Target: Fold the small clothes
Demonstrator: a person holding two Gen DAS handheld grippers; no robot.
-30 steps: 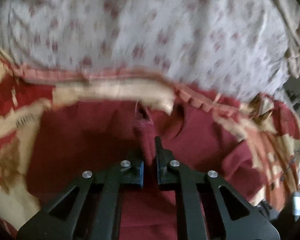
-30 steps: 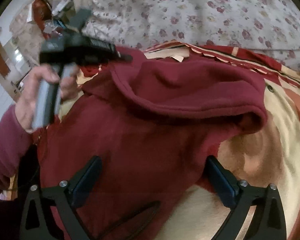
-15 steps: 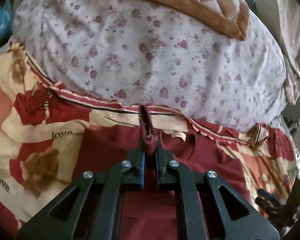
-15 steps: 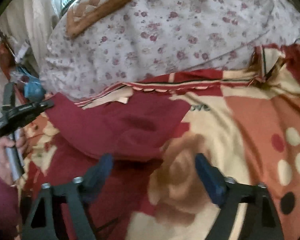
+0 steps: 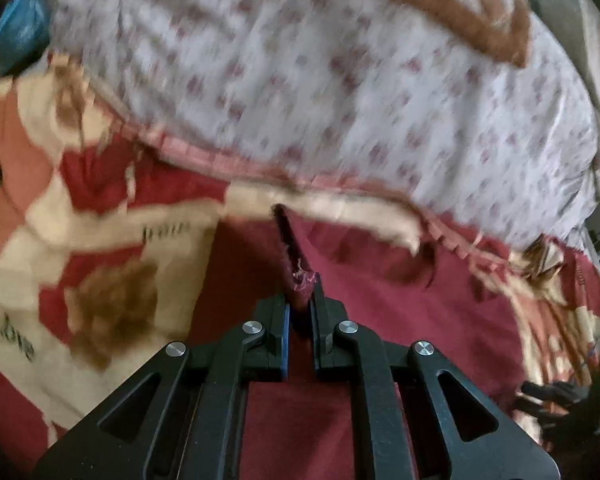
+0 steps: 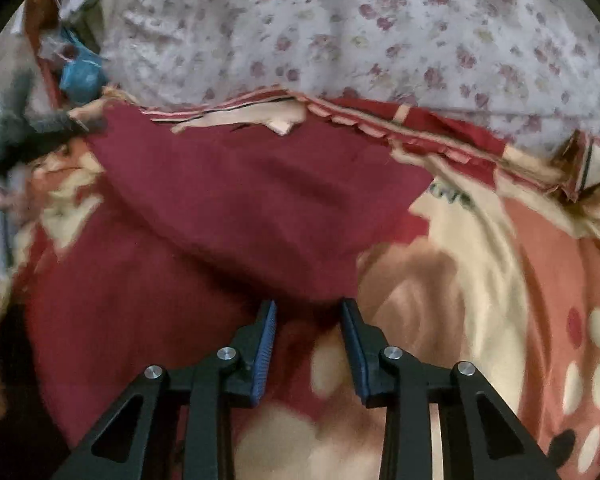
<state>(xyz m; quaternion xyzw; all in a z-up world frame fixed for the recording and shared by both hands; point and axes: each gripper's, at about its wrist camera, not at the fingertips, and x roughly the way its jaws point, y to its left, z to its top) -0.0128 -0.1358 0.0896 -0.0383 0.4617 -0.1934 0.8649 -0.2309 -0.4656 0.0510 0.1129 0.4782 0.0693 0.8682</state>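
Note:
A dark red garment lies spread on a patterned blanket, its upper layer folded over the lower one. My left gripper is shut on a frayed edge of the garment and holds that edge up off the blanket. In the right wrist view the left gripper shows at the garment's far left corner. My right gripper hovers at the lower edge of the fold, its jaws closing. The cloth's edge lies just at the fingertips, and the pads do not press on it.
A floral sheet covers the bed beyond the blanket, with a brown quilted pillow on it. A blue bag and clutter sit off the bed's left side. A person's hand shows at the left edge.
The right jaws have narrowed from wide apart to a small gap at the fold's lower edge. The left gripper has carried the garment's edge sideways, and the red cloth lies flatter.

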